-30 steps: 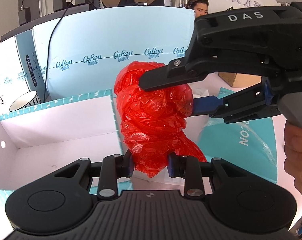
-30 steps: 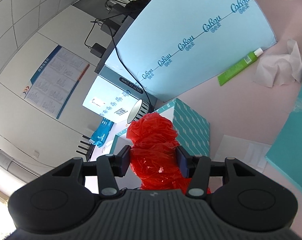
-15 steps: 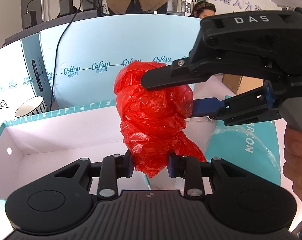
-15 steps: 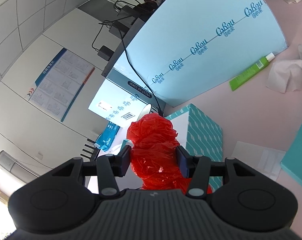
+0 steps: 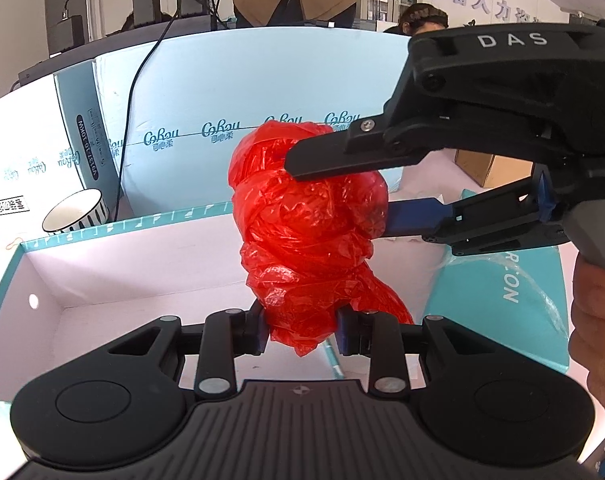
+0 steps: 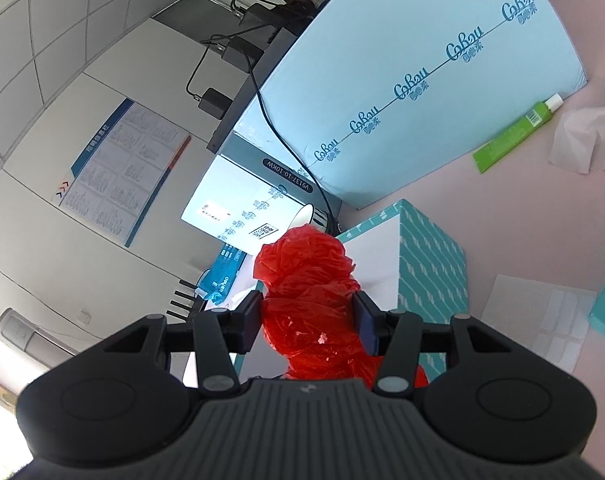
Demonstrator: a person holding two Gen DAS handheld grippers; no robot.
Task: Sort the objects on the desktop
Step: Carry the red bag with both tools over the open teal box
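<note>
While both tongs clamp one crumpled red plastic bag (image 5: 306,220), left tongs (image 5: 300,330) low, right tongs (image 5: 342,192) high, its upright long axis hangs beside the open teal box (image 5: 114,264).

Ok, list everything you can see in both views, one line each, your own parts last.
plastic bag: one, red, crumpled, held above the open box
open box: one, teal outside, white inside, under the bag
large carton: one, pale blue, behind the box
cup: one, white with dark stripes, left of the box
tube: one, green with white cap, on the pink desk
tissue: one, white, crumpled, beside the tube
power adapters: several, black, above the carton
left gripper: jaws pinching the bag's lower end
right gripper: jaws clamping the bag's upper part
hand: one, on the right gripper's handle
</note>
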